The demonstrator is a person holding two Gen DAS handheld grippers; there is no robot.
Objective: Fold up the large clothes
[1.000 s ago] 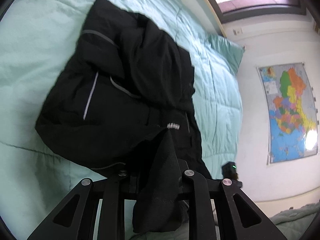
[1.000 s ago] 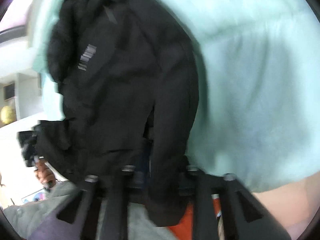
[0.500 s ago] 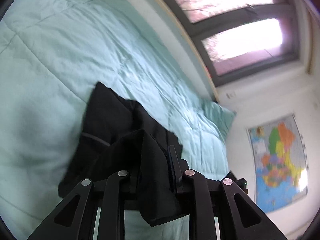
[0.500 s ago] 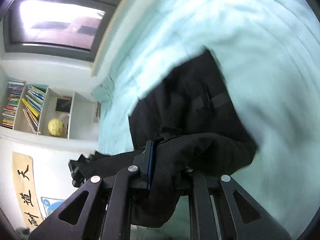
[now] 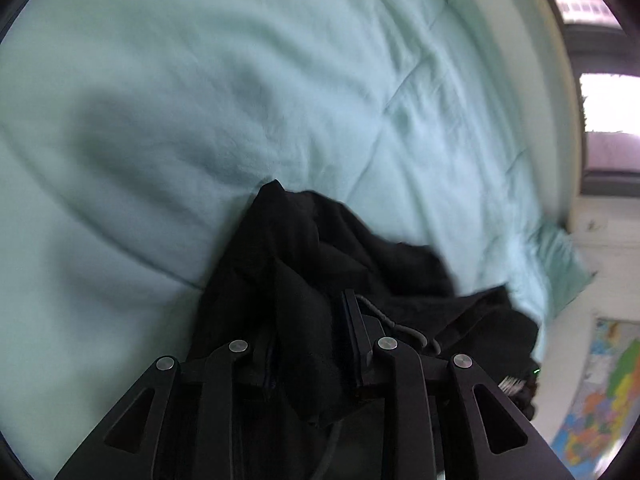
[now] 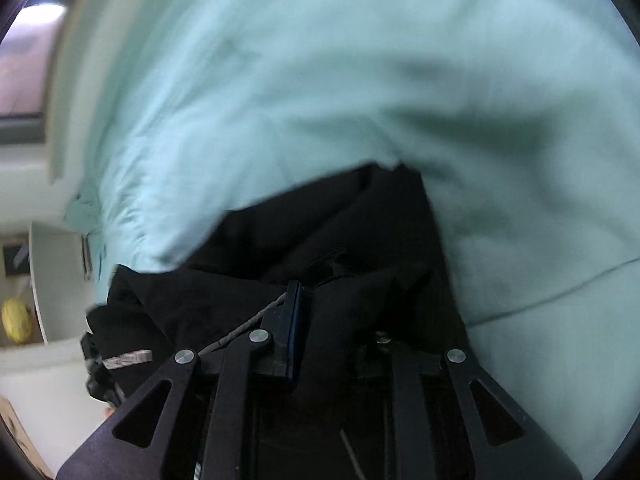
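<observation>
A black jacket (image 5: 320, 248) lies bunched on the mint bedspread (image 5: 240, 80), just ahead of my left gripper (image 5: 310, 320). A thick fold of it fills the gap between the fingers; the jaws are opening, with cloth still pinched there. A grey drawcord (image 5: 396, 324) trails beside the right finger. In the right wrist view the same jacket (image 6: 340, 216) covers my right gripper (image 6: 336, 312). Its left finger (image 6: 294, 308) shows; the other is under cloth. These jaws are opening too, with fabric between them.
The quilted bedspread (image 6: 320, 60) fills most of both views. A mint pillow (image 5: 560, 264), a wall map (image 5: 600, 392) and a window (image 5: 608, 120) are at the right. A white shelf with a yellow ball (image 6: 16, 320) stands at the left.
Both grippers have swept across the bed carrying the jacket's edge. The garment, spread wide a second ago, is now doubled over and bunched close in front of the fingers. Both views are motion-blurred.
</observation>
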